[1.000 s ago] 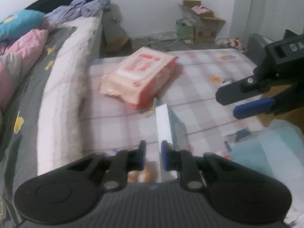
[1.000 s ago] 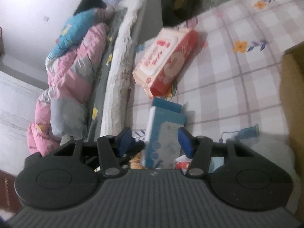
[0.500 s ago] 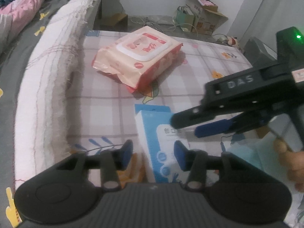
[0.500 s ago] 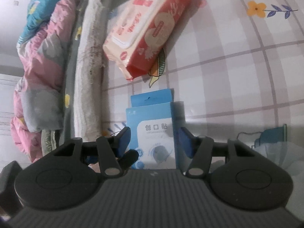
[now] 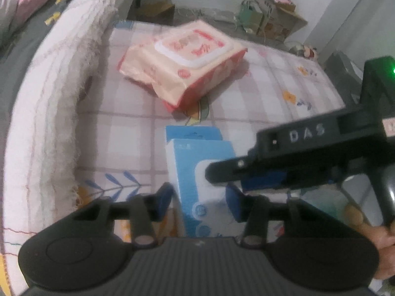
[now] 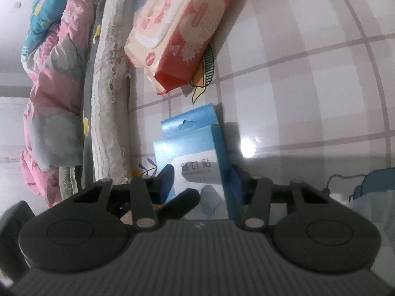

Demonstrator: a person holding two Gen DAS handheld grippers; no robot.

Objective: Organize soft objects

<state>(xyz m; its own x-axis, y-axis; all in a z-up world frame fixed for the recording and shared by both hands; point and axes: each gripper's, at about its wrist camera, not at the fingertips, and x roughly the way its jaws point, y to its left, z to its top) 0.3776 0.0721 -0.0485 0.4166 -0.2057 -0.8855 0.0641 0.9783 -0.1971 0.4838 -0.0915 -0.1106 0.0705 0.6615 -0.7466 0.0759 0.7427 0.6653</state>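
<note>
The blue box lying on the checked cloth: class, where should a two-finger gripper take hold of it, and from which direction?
Probably grip the blue box across its two long narrow sides, coming from its near short end. It lies flat, face up, and the right gripper is already open astride it; the wet wipes pack lies beyond the far end.

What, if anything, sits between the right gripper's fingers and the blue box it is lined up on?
Nothing visible blocks it. In the right wrist view the blue box stands in the gap of the open right gripper. The left gripper, also open, straddles the same box; one of its dark fingers intrudes low in the gap. The wipes pack lies beyond.
</note>
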